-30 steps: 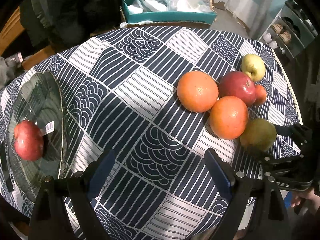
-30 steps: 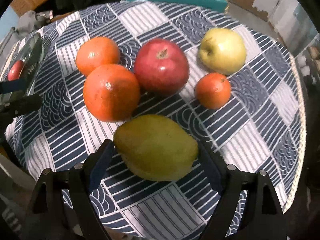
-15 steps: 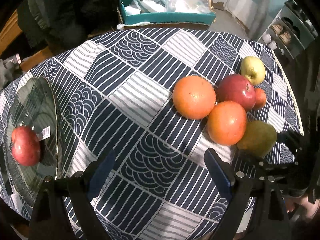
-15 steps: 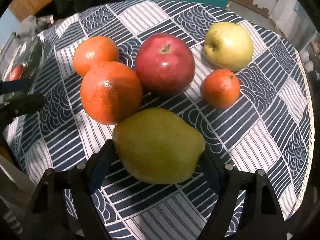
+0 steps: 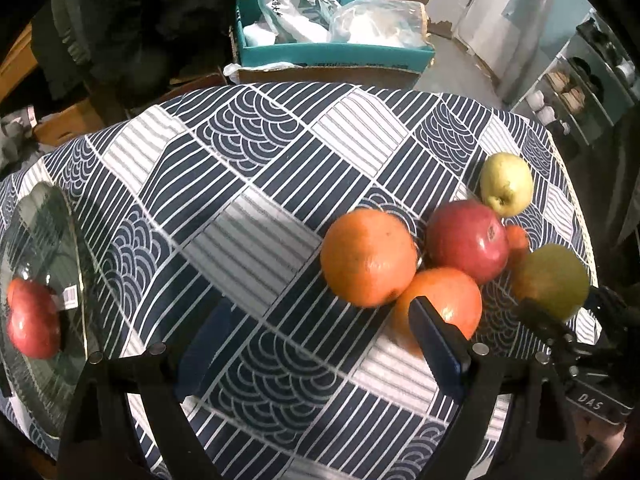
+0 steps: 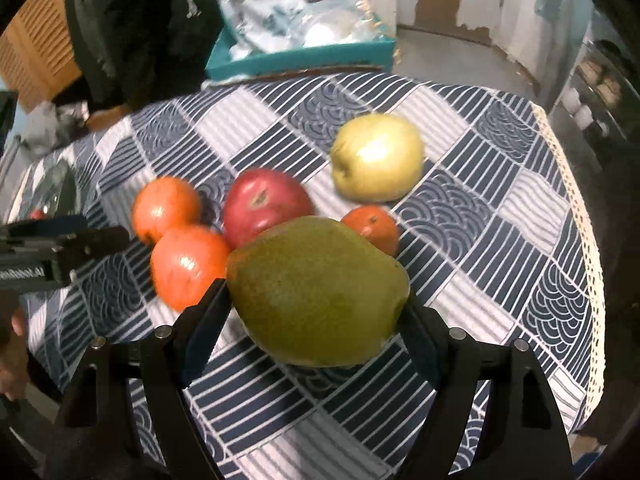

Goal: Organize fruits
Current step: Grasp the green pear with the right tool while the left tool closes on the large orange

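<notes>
My right gripper [image 6: 316,312] is shut on a green pear [image 6: 318,290] and holds it above the patterned tablecloth; the pear also shows in the left wrist view [image 5: 550,280]. Behind it lie two oranges [image 6: 188,270], a red apple [image 6: 266,204], a small mandarin [image 6: 374,228] and a yellow-green apple [image 6: 378,158]. My left gripper [image 5: 320,340] is open and empty, low over the cloth left of the fruit cluster [image 5: 368,256]. A glass plate [image 5: 44,240] at the far left holds a red apple [image 5: 32,320].
A teal box [image 5: 332,56] with plastic bags stands beyond the table's far edge. The table edge with lace trim [image 6: 580,200] runs along the right. Shelves [image 5: 580,92] stand at the far right.
My right gripper has closed on the pear and lifted it off the cloth. My left gripper has shifted slightly right, toward the oranges.
</notes>
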A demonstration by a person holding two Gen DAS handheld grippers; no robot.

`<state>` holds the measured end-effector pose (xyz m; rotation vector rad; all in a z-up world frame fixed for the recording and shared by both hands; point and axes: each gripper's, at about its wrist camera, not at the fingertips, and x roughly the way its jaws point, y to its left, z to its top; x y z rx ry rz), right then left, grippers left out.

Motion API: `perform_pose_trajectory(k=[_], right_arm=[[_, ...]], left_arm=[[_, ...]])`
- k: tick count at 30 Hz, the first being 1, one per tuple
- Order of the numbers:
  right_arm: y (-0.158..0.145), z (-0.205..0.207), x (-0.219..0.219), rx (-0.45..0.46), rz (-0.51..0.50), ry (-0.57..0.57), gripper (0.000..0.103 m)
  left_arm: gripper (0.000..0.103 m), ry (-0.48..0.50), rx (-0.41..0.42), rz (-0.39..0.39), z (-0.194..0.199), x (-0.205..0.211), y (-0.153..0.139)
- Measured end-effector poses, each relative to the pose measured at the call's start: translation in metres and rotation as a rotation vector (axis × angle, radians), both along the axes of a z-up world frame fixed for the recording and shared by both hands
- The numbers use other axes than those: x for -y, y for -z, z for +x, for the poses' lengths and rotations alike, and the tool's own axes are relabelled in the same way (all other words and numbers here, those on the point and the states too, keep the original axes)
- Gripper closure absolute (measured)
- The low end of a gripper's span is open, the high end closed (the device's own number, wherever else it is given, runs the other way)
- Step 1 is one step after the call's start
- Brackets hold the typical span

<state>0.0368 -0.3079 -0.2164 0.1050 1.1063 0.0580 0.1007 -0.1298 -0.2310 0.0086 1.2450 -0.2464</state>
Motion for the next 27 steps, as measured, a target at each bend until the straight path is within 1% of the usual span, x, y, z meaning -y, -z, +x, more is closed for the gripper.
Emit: perform_pose_trajectory(k=[2, 7, 13, 21, 22, 24, 26, 27], right_arm=[[-0.002, 0.003, 0.005, 0.016, -0.005, 0.018, 0.022], [-0.003, 0.011, 0.009, 0.028, 0.006, 0.042, 0.022], [-0.005, 0.016, 0.011, 0.043, 0.009, 0.053, 0.022], [-0.003, 0.021, 0.018, 0.045, 0.007, 0.061, 0.022], [-0.003, 0.021, 0.019, 0.044, 0.008, 0.062, 0.022], [-0.002, 0.021, 0.020, 0.042, 0.011, 0.063, 0.022], [-0.002, 0.022, 0.021, 0.041, 0.014, 0.064, 0.022], [-0.002, 0.022, 0.021, 0.041, 0.014, 0.065, 0.022]], left_arm=[[0.012, 0.000, -0.001, 0.002, 0.003, 0.003, 0.002], [0.012, -0.009, -0.010, -0.022, 0.013, 0.009, 0.006], [0.012, -0.021, -0.045, -0.050, 0.026, 0.016, 0.016], [0.012, 0.004, -0.081, -0.045, 0.038, 0.027, 0.035], [0.014, 0.000, -0.083, -0.050, 0.039, 0.027, 0.037], [0.022, 0.003, -0.098, -0.070, 0.040, 0.027, 0.041], [0.027, 0.009, -0.101, -0.086, 0.041, 0.028, 0.042], [0.035, 0.026, -0.100, -0.096, 0.040, 0.029, 0.041]])
